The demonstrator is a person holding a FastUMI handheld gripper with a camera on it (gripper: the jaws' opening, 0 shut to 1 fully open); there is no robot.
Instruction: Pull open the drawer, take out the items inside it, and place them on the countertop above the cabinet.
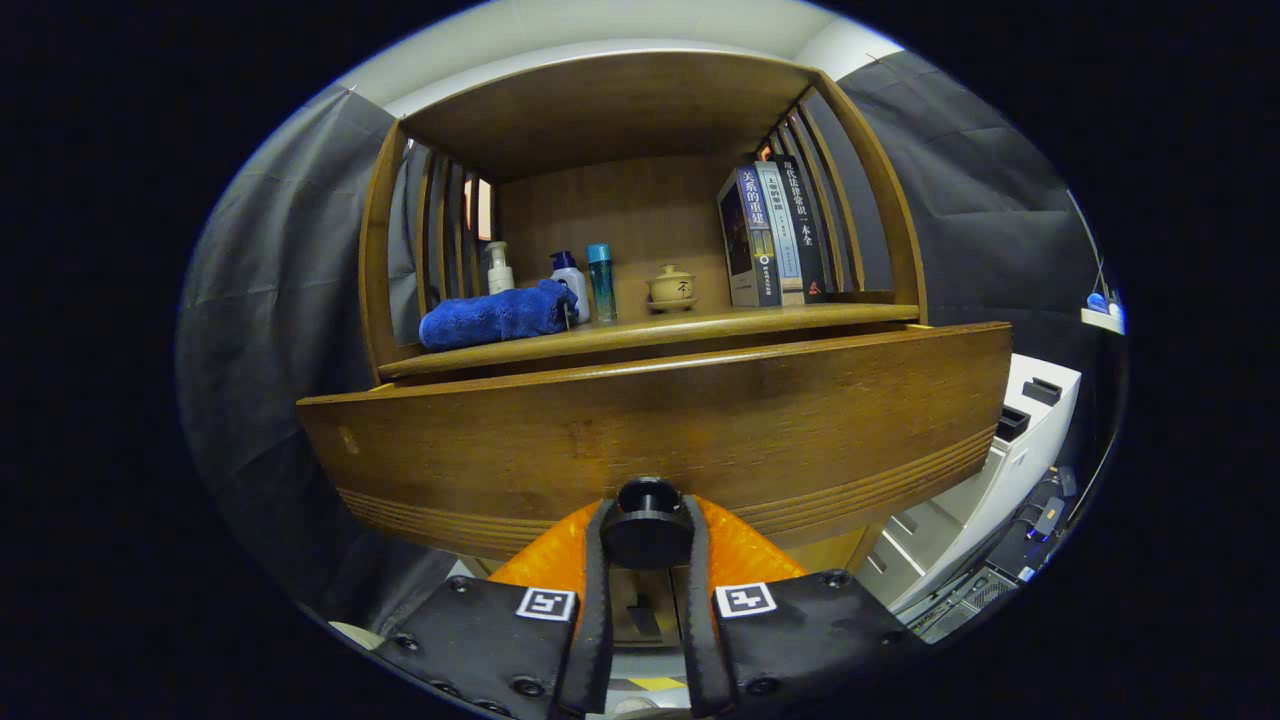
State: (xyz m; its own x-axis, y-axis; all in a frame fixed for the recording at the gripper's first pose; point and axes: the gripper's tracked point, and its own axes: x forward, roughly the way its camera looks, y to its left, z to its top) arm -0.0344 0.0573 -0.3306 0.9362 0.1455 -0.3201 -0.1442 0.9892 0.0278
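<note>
1. The wooden drawer front (660, 420), grooved along its lower edge, sits below the countertop (650, 330).
2. The gripper (646, 530) has both fingers pressed on the round black knob (647, 520).
3. The drawer's inside is hidden.

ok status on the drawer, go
Gripper shut on the round knob. Drawer front pulled out slightly from the cabinet, inside hidden. Nothing in the way.

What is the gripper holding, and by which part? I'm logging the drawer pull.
The hand-held gripper is shut on the drawer's round knob, one finger on each side.
</note>
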